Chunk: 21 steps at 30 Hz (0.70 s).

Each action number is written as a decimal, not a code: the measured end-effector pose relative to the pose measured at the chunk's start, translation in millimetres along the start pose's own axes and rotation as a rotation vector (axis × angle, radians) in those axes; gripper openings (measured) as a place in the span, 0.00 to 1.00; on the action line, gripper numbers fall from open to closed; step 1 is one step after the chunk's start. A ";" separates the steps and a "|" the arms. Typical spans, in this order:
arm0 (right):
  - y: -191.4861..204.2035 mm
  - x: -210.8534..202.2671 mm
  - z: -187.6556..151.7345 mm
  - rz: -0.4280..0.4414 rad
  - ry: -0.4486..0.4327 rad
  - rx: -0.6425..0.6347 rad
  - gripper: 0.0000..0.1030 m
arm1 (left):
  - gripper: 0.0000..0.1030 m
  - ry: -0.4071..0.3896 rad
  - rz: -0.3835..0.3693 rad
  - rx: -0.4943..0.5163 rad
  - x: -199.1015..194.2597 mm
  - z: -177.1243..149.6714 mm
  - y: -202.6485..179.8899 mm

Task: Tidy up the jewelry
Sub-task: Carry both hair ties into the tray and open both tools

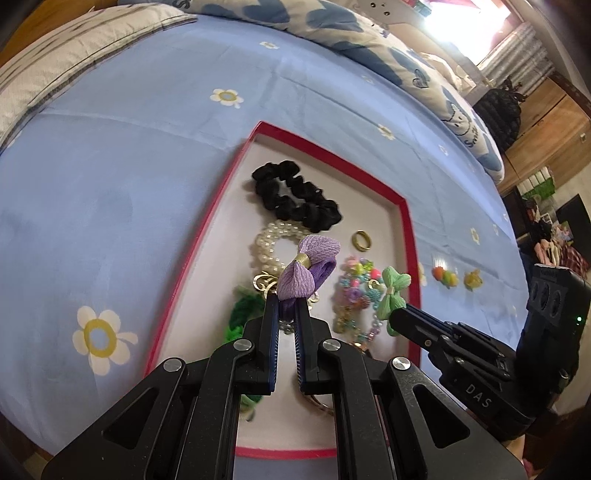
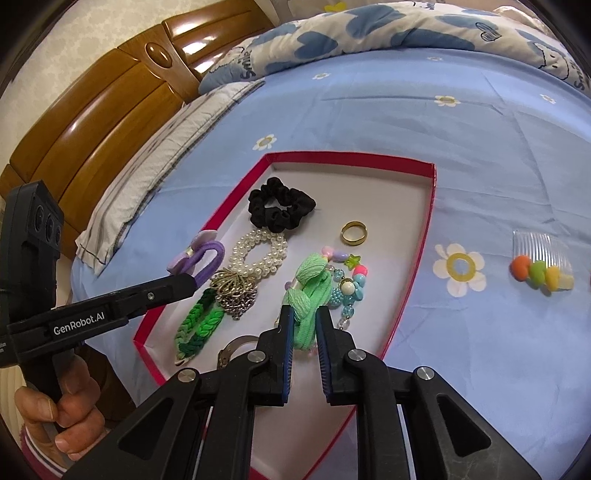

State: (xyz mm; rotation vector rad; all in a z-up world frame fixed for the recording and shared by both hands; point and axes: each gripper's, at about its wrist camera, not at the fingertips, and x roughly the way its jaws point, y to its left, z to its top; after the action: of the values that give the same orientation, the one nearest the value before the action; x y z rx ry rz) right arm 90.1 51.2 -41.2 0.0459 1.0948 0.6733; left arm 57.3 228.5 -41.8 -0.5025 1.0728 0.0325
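Note:
A red-rimmed tray (image 1: 332, 151) with a white floor lies on the blue flowered bedsheet. My left gripper (image 1: 286, 299) is shut on the band of a purple bow hair tie (image 1: 306, 266), held just above the tray's middle. My right gripper (image 2: 304, 314) is shut on a green bow hair tie (image 2: 306, 284), hanging over the tray's right half. In the tray lie a black scrunchie (image 2: 280, 205), a pearl bracelet (image 2: 258, 251), a gold ring (image 2: 354, 232), a coloured bead bracelet (image 2: 351, 288), a green braided band (image 2: 199, 325) and a metal chain clump (image 2: 236, 295).
Right of the tray, on the sheet, rests a clear hair comb with coloured pompoms (image 2: 539, 266) and a small yellow piece (image 1: 473, 278). A grey pillow (image 2: 155, 155) and wooden headboard (image 2: 92, 122) border the left; a blue-and-white quilt (image 2: 369, 33) is bunched at the far side. A hand (image 2: 62, 413) grips the left handle.

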 end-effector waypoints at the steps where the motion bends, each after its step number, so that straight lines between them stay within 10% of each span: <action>1: -0.4 2.3 0.8 -0.001 0.005 0.000 0.14 | 0.06 0.004 0.003 -0.003 2.3 0.7 1.5; 21: -6.7 25.3 2.6 0.001 0.052 0.009 0.20 | 0.11 0.040 0.035 -0.004 17.5 -0.9 8.2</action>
State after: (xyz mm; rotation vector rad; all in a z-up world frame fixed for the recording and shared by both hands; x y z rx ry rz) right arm 102.7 59.9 -62.6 0.0371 1.1483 0.6733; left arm 62.9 231.6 -60.1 -0.4893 1.1209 0.0560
